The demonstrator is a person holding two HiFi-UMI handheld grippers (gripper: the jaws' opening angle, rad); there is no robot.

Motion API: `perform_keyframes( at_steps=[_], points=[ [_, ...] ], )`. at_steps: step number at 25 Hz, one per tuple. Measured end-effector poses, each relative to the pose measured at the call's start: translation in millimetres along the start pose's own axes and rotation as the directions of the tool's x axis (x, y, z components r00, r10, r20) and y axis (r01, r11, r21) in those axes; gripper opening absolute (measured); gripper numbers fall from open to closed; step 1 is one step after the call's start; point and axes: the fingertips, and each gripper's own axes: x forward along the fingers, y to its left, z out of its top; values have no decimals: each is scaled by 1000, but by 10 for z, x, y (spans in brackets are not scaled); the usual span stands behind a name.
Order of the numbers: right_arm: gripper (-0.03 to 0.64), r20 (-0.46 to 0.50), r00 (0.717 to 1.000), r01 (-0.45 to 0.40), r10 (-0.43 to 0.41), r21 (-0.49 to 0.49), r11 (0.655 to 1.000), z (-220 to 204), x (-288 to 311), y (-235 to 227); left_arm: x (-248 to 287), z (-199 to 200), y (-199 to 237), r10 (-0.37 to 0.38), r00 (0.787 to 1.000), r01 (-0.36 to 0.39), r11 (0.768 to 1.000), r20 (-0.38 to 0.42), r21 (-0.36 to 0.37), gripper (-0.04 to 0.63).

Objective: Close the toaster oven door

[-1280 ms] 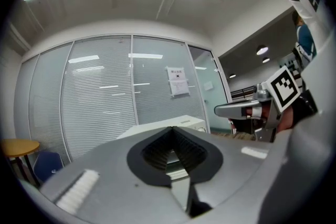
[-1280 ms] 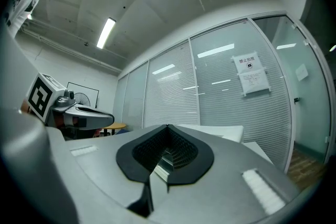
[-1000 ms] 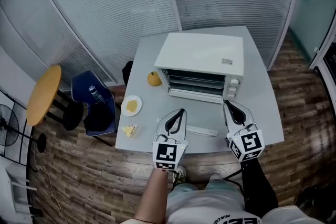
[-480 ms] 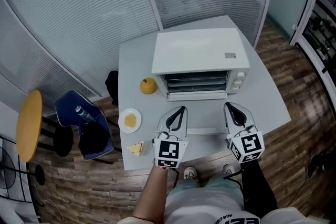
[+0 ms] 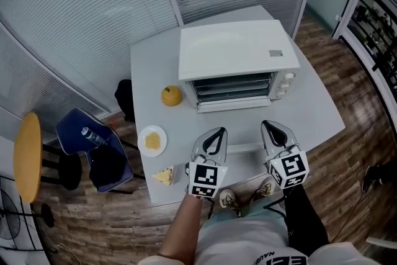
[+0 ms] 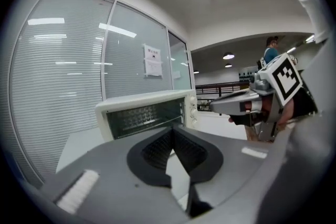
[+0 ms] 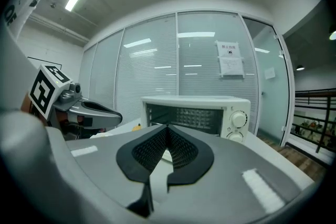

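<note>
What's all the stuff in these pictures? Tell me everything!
toaster oven: one, white, on the table, door open
table: one, grey, middle of the head view
fruit: one, yellow-orange, left of the oven
plate: one, white, yellow food on it, table's front left
food wedge: one, pale yellow, table's front edge
chair: one, blue, left of the table
bottle: one, on the chair
stool: one, yellow top, far left
left gripper: grey, jaws together, empty
right gripper: grey, jaws together, empty
</note>
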Motion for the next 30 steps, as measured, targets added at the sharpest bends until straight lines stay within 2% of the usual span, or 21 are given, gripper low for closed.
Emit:
perform_keyframes(
  at_steps=[7,14,19,25,30],
  points=[
    [3,-132,991,-28,36,63,998,-684,21,180,44,-775,-226,-61,985,54,998,-161,-45,54],
    [3,-251,967,-13,52,153,988,-1310,-61,283,32,-1286,-389,-111,962,77,987,-249,-141,54],
    [3,-348,934,-21,75,156,987,-1748,-161,425,-24,-1622,-504,-146,943,92,978,-300,-185,54],
    [3,-444,894,17,62,172,985,-2177,-270,446,-70,-1953,-491,-151,920,67,969,-361,-237,54],
    [3,-468,883,63,31,183,981,-2295,-267,356,-118,-2247,-345,-94,905,-19,965,-414,-261,54]
  ],
)
